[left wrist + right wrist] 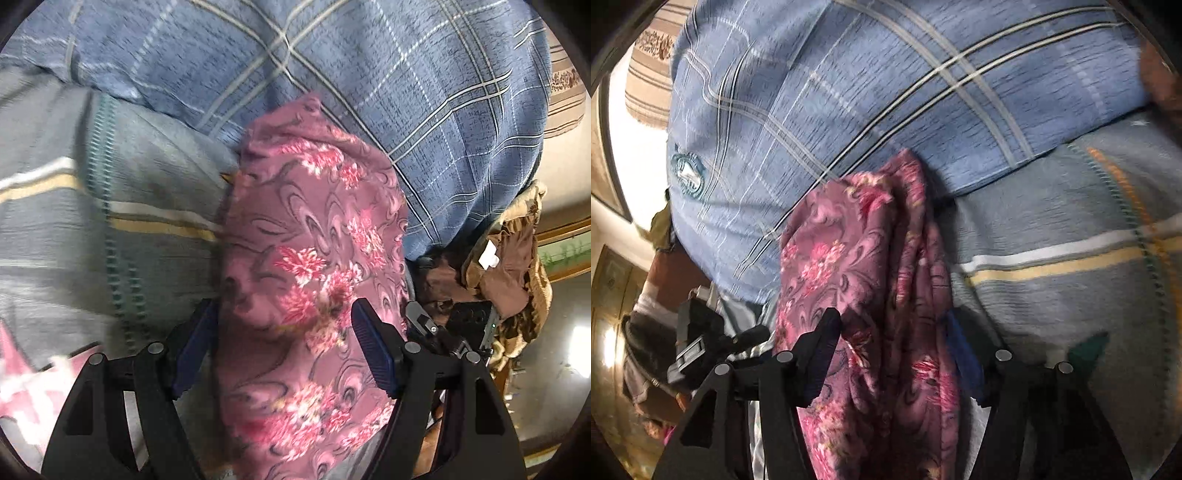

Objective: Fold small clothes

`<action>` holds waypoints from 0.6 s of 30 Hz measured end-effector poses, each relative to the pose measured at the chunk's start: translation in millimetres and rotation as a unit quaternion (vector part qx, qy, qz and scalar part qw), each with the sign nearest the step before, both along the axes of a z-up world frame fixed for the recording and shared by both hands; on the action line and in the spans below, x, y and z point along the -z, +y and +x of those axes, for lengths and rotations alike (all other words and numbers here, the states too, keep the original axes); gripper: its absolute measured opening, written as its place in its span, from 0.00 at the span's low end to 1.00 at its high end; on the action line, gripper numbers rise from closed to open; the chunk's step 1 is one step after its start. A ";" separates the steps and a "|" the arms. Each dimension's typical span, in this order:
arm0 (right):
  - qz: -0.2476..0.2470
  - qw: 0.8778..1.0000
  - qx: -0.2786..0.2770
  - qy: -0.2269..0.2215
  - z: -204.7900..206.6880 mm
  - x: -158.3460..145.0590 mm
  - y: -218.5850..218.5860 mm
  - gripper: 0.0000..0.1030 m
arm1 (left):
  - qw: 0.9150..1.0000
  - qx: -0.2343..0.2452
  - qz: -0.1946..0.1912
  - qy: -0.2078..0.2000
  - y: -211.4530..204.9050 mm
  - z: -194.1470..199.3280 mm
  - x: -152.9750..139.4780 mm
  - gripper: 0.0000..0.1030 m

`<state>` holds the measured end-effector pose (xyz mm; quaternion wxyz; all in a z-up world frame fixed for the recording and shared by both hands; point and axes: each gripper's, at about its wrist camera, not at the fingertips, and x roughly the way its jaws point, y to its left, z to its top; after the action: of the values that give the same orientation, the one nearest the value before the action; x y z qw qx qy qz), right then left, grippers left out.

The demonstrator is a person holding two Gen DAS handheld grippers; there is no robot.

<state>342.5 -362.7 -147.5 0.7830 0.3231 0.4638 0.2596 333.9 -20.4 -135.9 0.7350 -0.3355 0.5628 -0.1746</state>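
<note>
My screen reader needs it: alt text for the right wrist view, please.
A bunched pink floral cloth hangs between the right gripper's spread fingers, pads apparently not pressing it. Behind lie a blue plaid fabric and a grey striped blanket.

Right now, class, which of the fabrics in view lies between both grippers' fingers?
The pink floral cloth: it runs between the open fingers in each wrist view, while the blue plaid fabric and grey striped fabric lie behind.
</note>
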 end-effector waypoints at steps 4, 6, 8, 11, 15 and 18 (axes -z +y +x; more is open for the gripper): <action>-0.007 0.999 -0.037 -0.006 9.7 -1.2 16.8 0.71 | 1.000 0.010 0.006 -0.006 -10.7 5.1 6.1 0.75; -0.034 0.998 -0.051 -0.011 14.0 -1.5 27.9 0.73 | 1.000 0.012 0.007 -0.010 -14.5 8.5 6.8 0.78; -0.048 0.997 -0.063 -0.018 15.5 -3.6 36.0 0.78 | 1.000 0.009 0.008 -0.010 -17.4 11.4 8.0 0.78; -0.066 0.995 -0.063 -0.028 12.2 -5.8 38.4 0.68 | 1.000 0.004 0.014 -0.013 -21.3 11.7 6.8 0.78; -0.072 0.996 -0.037 -0.043 1.9 -10.9 28.4 0.25 | 0.999 -0.005 0.040 -0.024 -22.8 5.2 -0.6 0.47; -0.092 0.993 -0.036 -0.057 -5.1 -24.5 32.5 0.22 | 0.998 -0.003 0.046 -0.037 -23.3 -2.2 -12.0 0.31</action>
<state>337.4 -330.2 -123.0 0.8246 0.2170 0.4522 0.2617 331.7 -43.7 -123.8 0.7707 -0.2958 0.5417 -0.1587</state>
